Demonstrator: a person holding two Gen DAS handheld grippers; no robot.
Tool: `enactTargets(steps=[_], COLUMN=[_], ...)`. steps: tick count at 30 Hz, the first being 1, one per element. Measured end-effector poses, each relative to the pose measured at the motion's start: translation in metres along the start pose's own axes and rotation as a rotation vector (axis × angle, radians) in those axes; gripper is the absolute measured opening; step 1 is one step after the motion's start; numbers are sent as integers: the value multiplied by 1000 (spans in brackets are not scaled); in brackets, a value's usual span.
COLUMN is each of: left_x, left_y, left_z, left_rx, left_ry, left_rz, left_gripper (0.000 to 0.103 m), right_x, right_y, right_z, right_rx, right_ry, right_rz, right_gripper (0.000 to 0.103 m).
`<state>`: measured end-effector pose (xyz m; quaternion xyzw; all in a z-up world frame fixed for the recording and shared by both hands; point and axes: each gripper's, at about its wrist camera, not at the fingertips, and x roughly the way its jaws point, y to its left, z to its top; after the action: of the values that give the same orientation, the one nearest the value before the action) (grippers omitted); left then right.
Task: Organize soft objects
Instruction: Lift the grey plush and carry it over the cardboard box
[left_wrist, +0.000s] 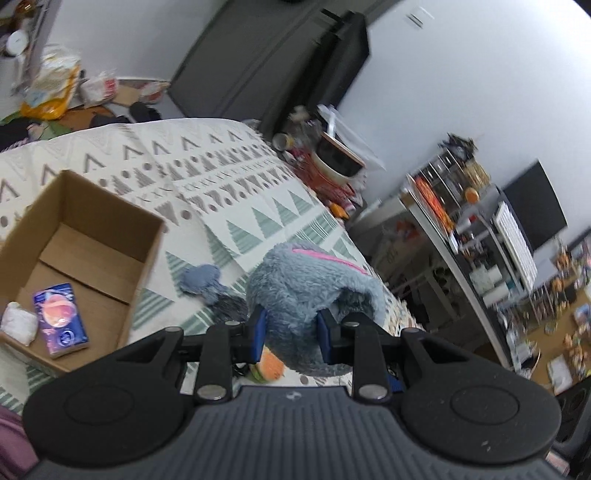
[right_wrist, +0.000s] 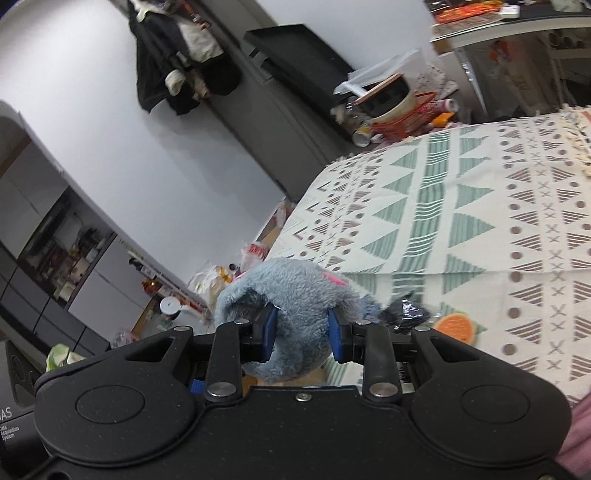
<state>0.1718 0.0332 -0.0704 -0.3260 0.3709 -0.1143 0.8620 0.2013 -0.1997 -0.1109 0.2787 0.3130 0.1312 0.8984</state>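
Observation:
A grey-blue plush toy (left_wrist: 306, 288) with pink stitching hangs above the patterned bed cover (left_wrist: 236, 177). My left gripper (left_wrist: 290, 338) is shut on one part of it, its blue pads pressed into the fur. My right gripper (right_wrist: 301, 332) is shut on another part of the same plush toy (right_wrist: 291, 288). A small orange plush (right_wrist: 456, 326) lies on the cover below; it also peeks out under the left gripper as the orange plush (left_wrist: 271, 365). An open cardboard box (left_wrist: 74, 266) sits at left, holding a blue tissue pack (left_wrist: 59, 319) and a white bundle (left_wrist: 18, 323).
The bed's far edge meets clutter: a red basket with a bowl (left_wrist: 338, 162), dark furniture (left_wrist: 280, 62) and shelves (left_wrist: 480, 229) at right. In the right wrist view a dark coat (right_wrist: 177, 55) hangs on the wall, with bags on the floor beside the bed.

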Motion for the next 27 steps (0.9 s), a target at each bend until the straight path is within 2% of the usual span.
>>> enactTargets(steps=[15,27], left_x=[-9,2], left_y=[69,122], left_z=[33,47], left_rx=[-132,-253], left_ry=[-77,-100], left_rz=[78,204], left_gripper=[28,28], right_x=[66,124], right_y=[47,63], right_z=[-14,-35], right_rx=[-36,-27], right_ry=[105,224], right_rz=[61,79], right_gripper=[29,29])
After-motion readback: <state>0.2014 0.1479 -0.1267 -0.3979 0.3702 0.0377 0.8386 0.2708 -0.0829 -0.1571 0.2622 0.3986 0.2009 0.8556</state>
